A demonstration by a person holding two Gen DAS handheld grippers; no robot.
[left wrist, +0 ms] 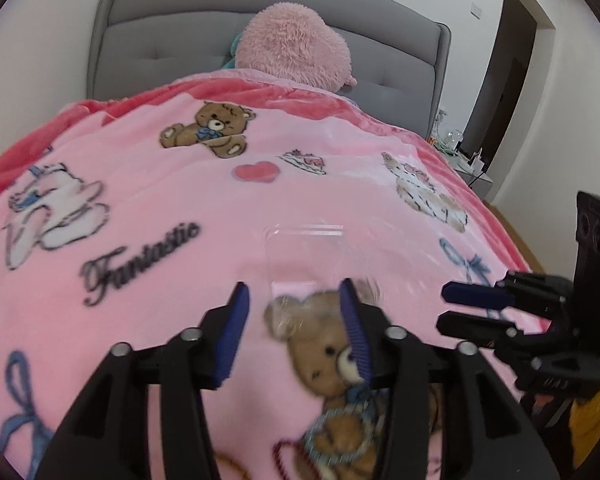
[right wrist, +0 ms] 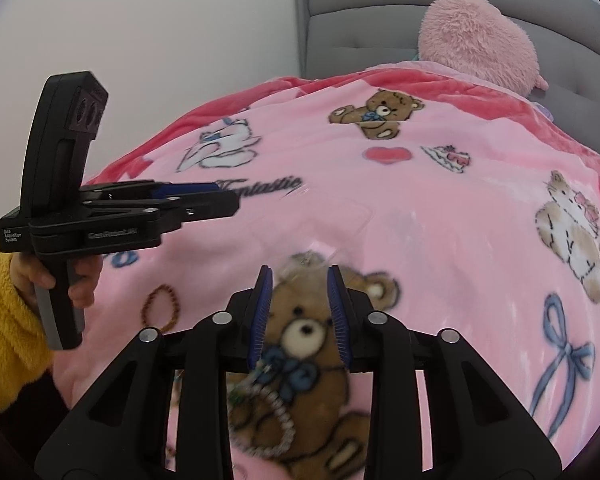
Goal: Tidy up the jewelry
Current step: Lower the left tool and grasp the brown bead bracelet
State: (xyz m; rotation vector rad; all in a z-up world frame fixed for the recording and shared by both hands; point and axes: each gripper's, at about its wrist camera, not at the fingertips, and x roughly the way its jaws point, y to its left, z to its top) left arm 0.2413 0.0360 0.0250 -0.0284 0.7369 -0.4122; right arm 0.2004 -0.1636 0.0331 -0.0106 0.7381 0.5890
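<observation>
A clear plastic box point(left wrist: 306, 254) lies on the pink blanket, just beyond my left gripper point(left wrist: 296, 296), which is open and empty above a printed bear. The box shows faintly in the right wrist view point(right wrist: 324, 220). A sparkling rhinestone bracelet point(right wrist: 278, 420) lies on the blanket below my right gripper point(right wrist: 300, 276), which is open and empty; it shows blurred in the left wrist view point(left wrist: 340, 436). A brown beaded bracelet point(right wrist: 160, 308) lies to the left. The right gripper also appears in the left wrist view point(left wrist: 446, 308), the left one in the right wrist view point(right wrist: 228, 200).
The pink cartoon blanket point(left wrist: 180, 184) covers a bed with a grey headboard point(left wrist: 172, 36). A fluffy pink pillow point(left wrist: 296, 48) sits at the head. A nightstand with glass items point(left wrist: 460, 156) stands at the right, by a dark doorway point(left wrist: 516, 60).
</observation>
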